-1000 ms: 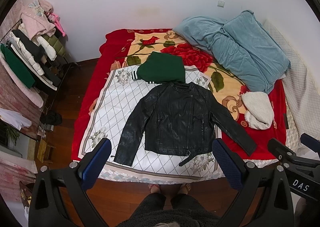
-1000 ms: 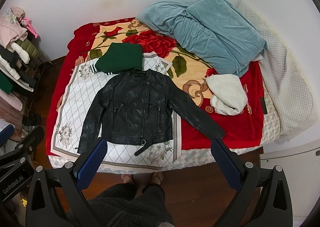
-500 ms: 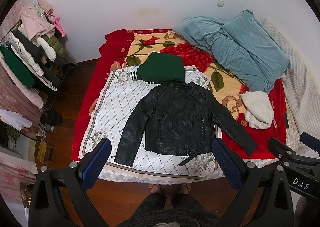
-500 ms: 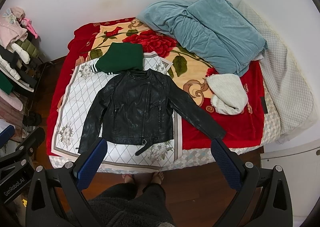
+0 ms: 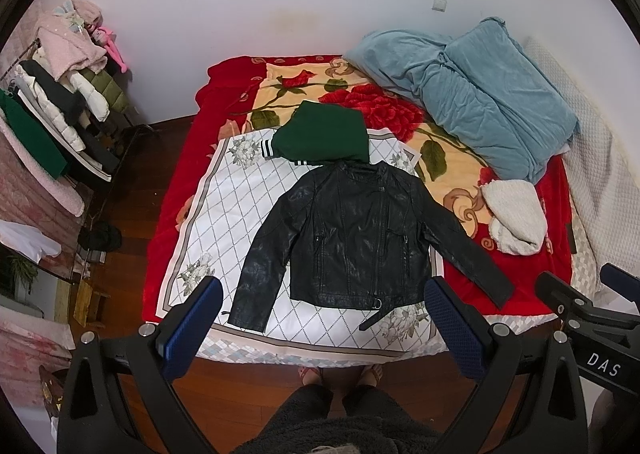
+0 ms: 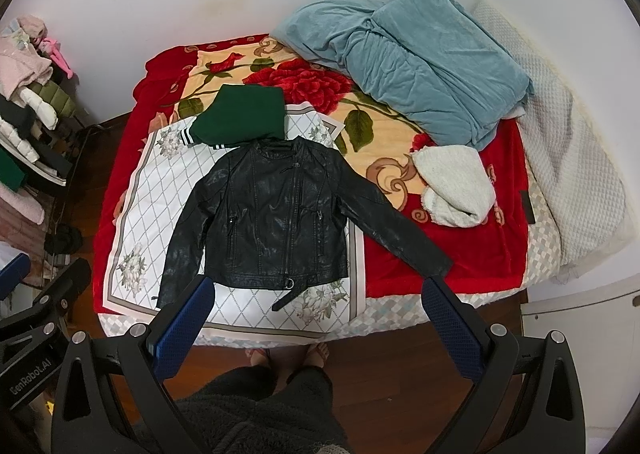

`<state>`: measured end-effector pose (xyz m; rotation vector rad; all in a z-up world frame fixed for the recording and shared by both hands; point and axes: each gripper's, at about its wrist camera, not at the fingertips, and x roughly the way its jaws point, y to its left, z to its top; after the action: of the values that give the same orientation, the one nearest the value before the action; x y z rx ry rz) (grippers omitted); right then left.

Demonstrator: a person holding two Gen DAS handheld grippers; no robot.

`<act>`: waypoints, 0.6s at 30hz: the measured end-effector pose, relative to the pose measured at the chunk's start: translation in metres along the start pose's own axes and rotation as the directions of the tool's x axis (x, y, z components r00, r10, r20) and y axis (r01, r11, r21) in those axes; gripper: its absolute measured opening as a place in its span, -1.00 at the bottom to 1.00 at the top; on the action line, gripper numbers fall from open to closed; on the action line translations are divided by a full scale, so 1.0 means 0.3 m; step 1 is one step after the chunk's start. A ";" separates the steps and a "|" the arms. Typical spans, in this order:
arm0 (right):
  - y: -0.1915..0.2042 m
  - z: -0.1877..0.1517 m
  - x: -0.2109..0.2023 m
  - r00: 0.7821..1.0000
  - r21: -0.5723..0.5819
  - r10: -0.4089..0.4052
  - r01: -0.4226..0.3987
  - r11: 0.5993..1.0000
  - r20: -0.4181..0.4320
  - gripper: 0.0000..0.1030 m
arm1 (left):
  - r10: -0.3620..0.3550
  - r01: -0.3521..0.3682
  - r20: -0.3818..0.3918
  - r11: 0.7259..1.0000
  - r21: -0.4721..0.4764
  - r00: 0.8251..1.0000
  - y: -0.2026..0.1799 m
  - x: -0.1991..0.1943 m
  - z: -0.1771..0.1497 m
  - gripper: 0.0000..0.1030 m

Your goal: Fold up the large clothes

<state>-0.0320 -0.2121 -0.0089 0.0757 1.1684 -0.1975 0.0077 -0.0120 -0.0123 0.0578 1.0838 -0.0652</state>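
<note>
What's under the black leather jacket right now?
The black leather jacket lies on a white diamond-patterned cloth; its right-side sleeve reaches onto the red floral blanket. Anything beneath its body is hidden.

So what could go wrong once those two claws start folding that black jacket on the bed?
The black jacket looks stiff and shiny, so a sleeve may slip from the open left gripper or right gripper, or spring back unfolded. Its collar touches the folded green garment, which could get dragged and undone. The loose belt strap at the hem lies near the bed edge and might hang off or snag.
</note>
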 end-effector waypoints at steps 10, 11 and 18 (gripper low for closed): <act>0.021 -0.002 0.131 1.000 0.099 0.025 -0.023 0.995 -0.018 1.00 | 0.065 -0.069 0.118 0.997 0.029 0.991 0.027 0.134 0.045 1.00; 0.005 -0.002 0.163 0.999 0.130 0.025 -0.022 0.991 -0.024 1.00 | 0.062 -0.067 0.124 0.997 0.033 0.990 0.033 0.160 0.054 1.00; -0.202 -0.032 0.460 0.999 0.387 0.010 0.007 0.922 -0.043 0.21 | 0.080 -0.089 0.085 0.990 0.110 0.993 -0.002 0.437 0.103 1.00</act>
<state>-0.0005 -0.2860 -0.1369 0.4327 1.1597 -0.4271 0.0959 -0.0183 -0.1137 0.2025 0.9956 -0.0526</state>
